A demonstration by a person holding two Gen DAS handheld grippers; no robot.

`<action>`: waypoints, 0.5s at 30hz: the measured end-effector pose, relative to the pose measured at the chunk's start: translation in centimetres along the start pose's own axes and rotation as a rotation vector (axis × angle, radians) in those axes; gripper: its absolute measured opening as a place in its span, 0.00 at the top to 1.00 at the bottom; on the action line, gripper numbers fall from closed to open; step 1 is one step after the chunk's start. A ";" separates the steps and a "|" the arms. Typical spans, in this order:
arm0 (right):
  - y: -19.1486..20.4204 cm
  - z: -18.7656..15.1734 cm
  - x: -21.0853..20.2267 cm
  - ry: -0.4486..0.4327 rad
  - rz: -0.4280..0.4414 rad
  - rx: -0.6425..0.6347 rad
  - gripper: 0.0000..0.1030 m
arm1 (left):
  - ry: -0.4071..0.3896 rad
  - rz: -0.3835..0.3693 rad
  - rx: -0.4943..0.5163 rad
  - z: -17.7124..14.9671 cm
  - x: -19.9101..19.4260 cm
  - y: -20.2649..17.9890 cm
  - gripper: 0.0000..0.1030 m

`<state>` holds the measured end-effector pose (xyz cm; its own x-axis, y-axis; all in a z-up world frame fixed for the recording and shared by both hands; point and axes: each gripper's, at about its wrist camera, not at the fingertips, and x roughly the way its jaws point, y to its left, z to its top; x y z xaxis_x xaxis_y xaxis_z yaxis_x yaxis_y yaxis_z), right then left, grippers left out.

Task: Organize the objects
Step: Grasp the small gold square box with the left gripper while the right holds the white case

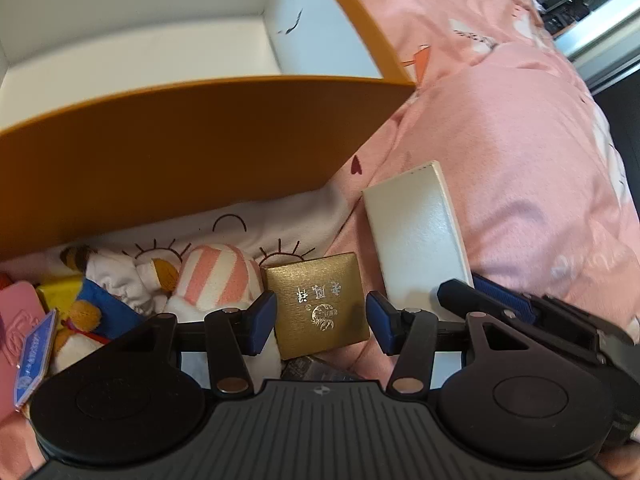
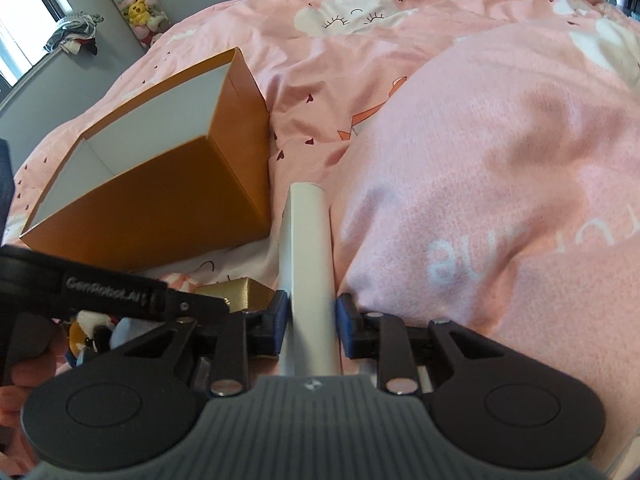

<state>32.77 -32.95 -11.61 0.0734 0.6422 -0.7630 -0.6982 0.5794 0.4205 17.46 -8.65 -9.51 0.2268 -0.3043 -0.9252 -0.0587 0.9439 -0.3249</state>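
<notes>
An open orange box with a white inside stands on the pink bed; it also shows in the right wrist view. A gold square box lies between the open fingers of my left gripper, with a small gap on each side. A white flat box lies to its right. In the right wrist view my right gripper is shut on this white box, which stands on edge. The right gripper shows in the left wrist view at the white box's near end.
Plush toys, a striped pink and white plush and a pink card lie left of the gold box. A raised pink duvet fold lies to the right. A shelf of plush toys stands by the far wall.
</notes>
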 end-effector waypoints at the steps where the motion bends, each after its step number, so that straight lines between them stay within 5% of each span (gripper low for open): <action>1: 0.0 0.0 0.0 -0.001 0.004 0.001 0.73 | 0.005 0.009 -0.006 0.1 0.2 -0.1 0.41; 15: -0.8 -0.1 0.2 -0.010 0.043 0.017 0.73 | 0.003 0.054 -0.011 0.1 0.2 -0.7 0.42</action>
<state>33.23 -33.33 -12.16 0.0502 0.6717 -0.7391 -0.6886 0.5593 0.4615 17.67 -9.34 -9.44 0.2198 -0.2535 -0.9420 -0.0814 0.9575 -0.2766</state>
